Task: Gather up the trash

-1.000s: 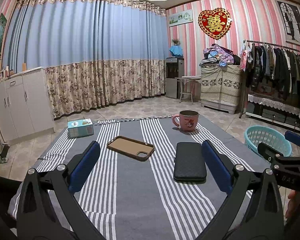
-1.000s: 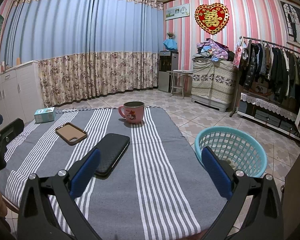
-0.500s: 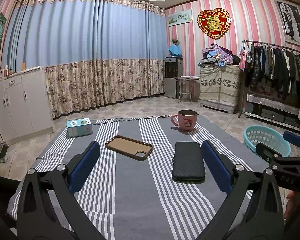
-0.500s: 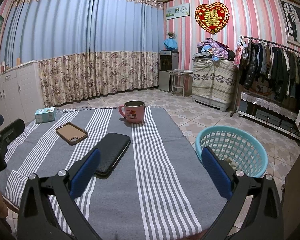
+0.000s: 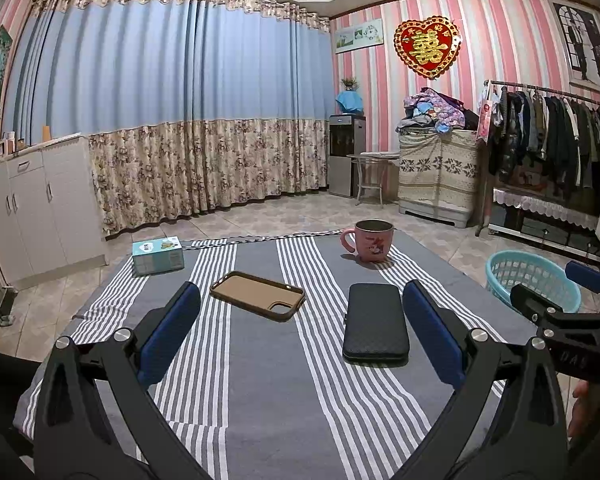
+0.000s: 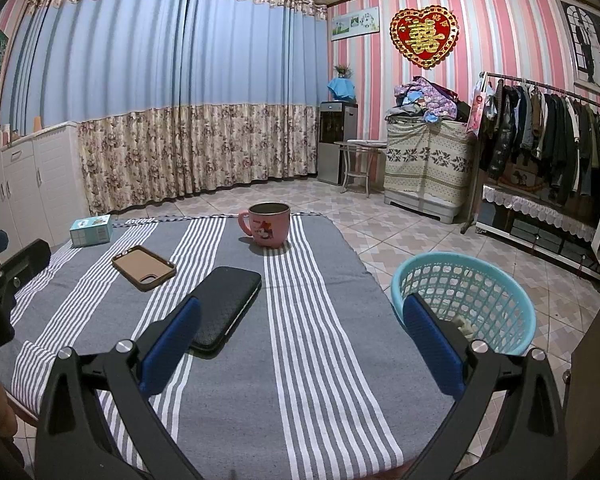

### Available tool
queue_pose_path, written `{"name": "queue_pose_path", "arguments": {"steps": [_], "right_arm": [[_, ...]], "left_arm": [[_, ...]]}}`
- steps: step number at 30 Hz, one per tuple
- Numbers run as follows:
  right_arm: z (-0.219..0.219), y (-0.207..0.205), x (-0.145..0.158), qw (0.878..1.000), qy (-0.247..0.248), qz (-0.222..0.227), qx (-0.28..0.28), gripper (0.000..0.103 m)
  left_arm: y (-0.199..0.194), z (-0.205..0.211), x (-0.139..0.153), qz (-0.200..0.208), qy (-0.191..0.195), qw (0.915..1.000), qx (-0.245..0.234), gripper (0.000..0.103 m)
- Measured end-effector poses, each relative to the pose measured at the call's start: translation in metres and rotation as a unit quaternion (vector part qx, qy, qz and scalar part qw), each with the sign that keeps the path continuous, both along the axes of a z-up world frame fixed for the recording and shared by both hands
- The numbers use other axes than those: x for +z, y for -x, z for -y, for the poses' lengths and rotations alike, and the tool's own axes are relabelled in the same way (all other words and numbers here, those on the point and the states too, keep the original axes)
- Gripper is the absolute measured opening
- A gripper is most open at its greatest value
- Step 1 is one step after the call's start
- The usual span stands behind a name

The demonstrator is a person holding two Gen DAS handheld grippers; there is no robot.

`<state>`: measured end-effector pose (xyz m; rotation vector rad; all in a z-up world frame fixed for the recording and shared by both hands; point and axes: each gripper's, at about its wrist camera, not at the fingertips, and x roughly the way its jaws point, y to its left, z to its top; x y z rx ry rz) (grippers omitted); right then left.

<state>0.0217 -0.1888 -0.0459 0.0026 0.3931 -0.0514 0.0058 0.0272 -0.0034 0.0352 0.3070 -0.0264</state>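
Striped tabletop (image 5: 268, 360) under both my tools, left tool (image 5: 300, 332) and right tool (image 6: 300, 344) released, basket (image 6: 496, 280) right.

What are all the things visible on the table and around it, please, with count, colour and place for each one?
mug: 1, pink, far end of the table, upright.
phone case: 1, brown, left of centre, lying flat.
black case: 1, black, middle of the table, flat.
small box: 1, light blue, far left corner.
tablecloth: 1, grey with white stripes, over the table.
basket: 1, turquoise plastic, on the floor right of the table; something pale inside.
cabinet: 1, white, left wall.
curtain: blue over floral, back wall.
clothes rack: 1, dark clothes, right wall.
left gripper: open, blue pads, above the table.
right gripper: open, blue pads, at the table's right edge.
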Motion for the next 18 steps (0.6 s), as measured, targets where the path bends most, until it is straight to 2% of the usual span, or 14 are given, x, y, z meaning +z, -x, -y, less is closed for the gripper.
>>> {"name": "queue_pose_path", "arguments": {"steps": [18], "right_arm": [[-0.0009,-0.0003,-0.0001,1.000,0.001,0.002,0.000,0.099]], "left_arm": [[-0.0001,-0.0019,-0.0005,-0.002,0.002,1.0000,-0.003,0.098]]}}
